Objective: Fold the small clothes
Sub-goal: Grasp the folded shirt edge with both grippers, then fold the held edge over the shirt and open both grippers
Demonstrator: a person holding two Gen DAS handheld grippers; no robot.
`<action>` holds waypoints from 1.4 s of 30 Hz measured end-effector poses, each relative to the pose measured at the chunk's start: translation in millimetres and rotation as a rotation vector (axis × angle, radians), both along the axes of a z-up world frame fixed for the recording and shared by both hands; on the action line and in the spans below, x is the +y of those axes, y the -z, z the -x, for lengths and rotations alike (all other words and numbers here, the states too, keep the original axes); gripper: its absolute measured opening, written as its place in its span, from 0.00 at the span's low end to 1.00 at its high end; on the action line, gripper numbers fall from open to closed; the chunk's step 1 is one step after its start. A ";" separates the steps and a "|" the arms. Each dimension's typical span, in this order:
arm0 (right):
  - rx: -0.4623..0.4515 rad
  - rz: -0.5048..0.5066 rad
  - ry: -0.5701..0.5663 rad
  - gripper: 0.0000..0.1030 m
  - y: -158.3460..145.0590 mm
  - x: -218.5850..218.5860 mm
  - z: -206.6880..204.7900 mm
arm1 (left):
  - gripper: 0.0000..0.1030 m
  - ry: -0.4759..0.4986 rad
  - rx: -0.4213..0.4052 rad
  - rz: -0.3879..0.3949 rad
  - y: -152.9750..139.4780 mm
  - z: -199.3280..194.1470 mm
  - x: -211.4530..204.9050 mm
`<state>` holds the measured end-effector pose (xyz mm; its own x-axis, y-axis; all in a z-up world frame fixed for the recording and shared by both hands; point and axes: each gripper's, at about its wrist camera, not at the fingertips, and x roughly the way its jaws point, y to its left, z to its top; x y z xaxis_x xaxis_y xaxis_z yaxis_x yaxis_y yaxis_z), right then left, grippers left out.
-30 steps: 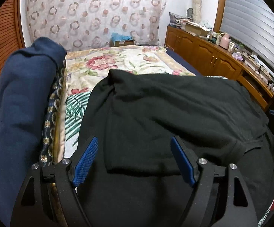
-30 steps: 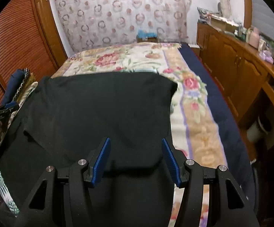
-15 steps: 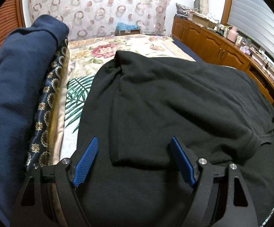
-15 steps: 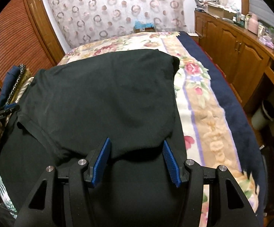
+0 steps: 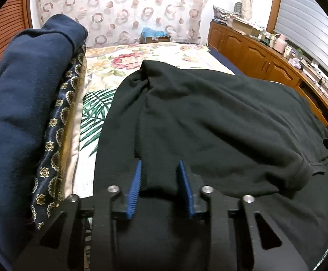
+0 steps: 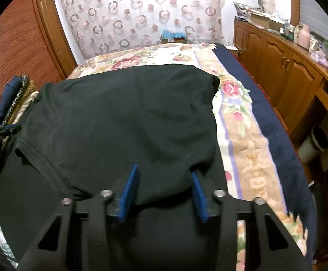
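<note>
Bed [image 6: 243, 149]: covered by a floral bedspread with a navy border along its right side; it fills most of both views.
Black shirt [image 5: 209, 117]: spread across the near part of the bed, with an upper layer folded over a lower one; a ribbed sleeve hem [image 5: 299, 174] shows at the right of the left wrist view. In the right wrist view the same garment [image 6: 127, 117] reaches almost to the bedspread's beige band.
Folded stack [image 5: 28, 113]: a navy garment on top of a dark cloth with gold medallions, standing just left of the shirt; a leaf-print patch [image 5: 93, 115] shows between them.
Cabinets [image 6: 283, 72]: wooden, along the right wall, with clutter and a pink jug [image 6: 304, 33] on top.
Curtain [image 5: 123, 11]: pale with ring pattern, behind the head of the bed.
Left gripper [image 5: 160, 164]: blue pads drawn in close, with a bunch of the shirt's upper-layer edge pinched between them.
Right gripper [image 6: 165, 169]: pads spaced apart, straddling the shirt's near folded edge, which sits in the gap; whether they press the cloth, I cannot tell.
</note>
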<state>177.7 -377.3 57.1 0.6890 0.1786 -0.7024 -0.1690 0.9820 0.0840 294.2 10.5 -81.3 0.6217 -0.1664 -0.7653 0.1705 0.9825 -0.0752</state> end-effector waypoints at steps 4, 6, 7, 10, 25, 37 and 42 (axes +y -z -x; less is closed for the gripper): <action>-0.019 0.022 -0.022 0.08 -3.0 4.4 0.0 | 0.12 0.009 -0.008 -0.007 -0.7 3.1 -0.6; -0.043 0.019 -0.037 0.06 -7.7 5.9 2.2 | 0.10 0.022 -0.024 -0.006 -4.3 6.6 -1.8; -0.054 0.022 -0.042 0.05 -10.3 6.4 3.7 | 0.09 0.023 -0.041 -0.005 -8.0 9.5 -1.8; -0.099 0.013 -0.040 0.05 -19.8 4.5 10.2 | 0.08 0.015 -0.092 0.014 -21.3 17.7 3.6; -0.248 0.000 -0.080 0.04 -47.5 -4.6 75.8 | 0.07 -0.035 -0.262 0.054 -86.0 72.4 27.2; -0.270 0.015 -0.136 0.04 -31.2 -12.4 139.0 | 0.08 -0.055 -0.300 0.073 -85.2 130.9 42.4; -0.284 0.015 -0.141 0.04 -30.7 -18.3 161.5 | 0.08 -0.058 -0.309 0.067 -84.3 154.2 43.7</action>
